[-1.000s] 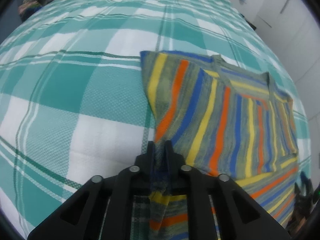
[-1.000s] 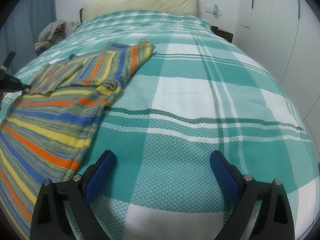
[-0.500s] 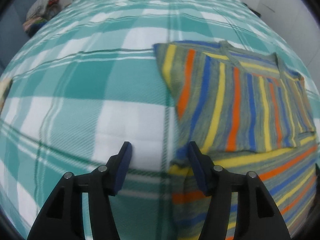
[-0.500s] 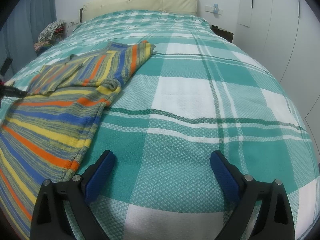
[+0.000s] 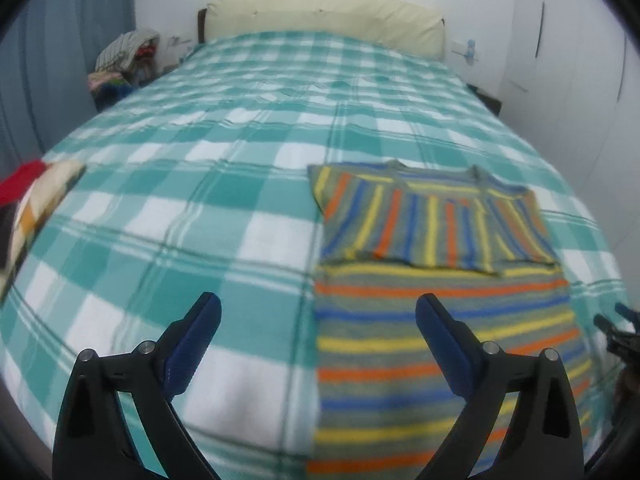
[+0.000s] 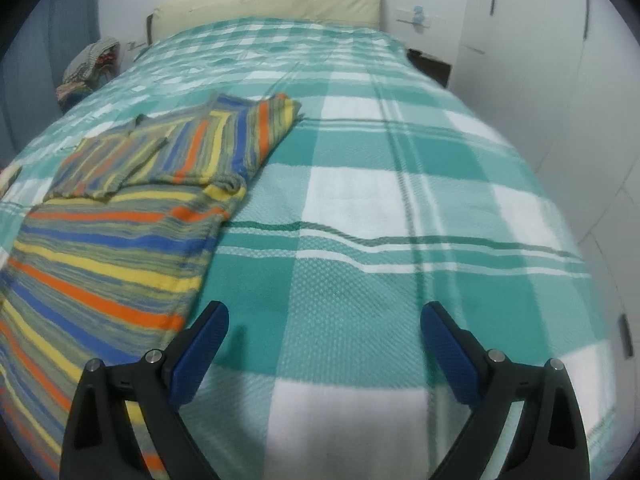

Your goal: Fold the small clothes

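left gripper wide open, empty | right gripper wide open, empty | risk: regrasping striped knitted sweater carelessly could pull folded sleeves loose on checked bed

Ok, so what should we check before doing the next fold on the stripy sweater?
1. Left gripper open, holding nothing: ok.
2. Right gripper open, holding nothing: ok.
3. Sweater lying flat on the bed: ok.
4. Both sleeves folded in across the chest: ok.
5. Bottom hem within reach: cannot tell, it runs out of view.
6. Left sleeve's end lying smooth: not ok, it is bunched at the sweater's side edge.
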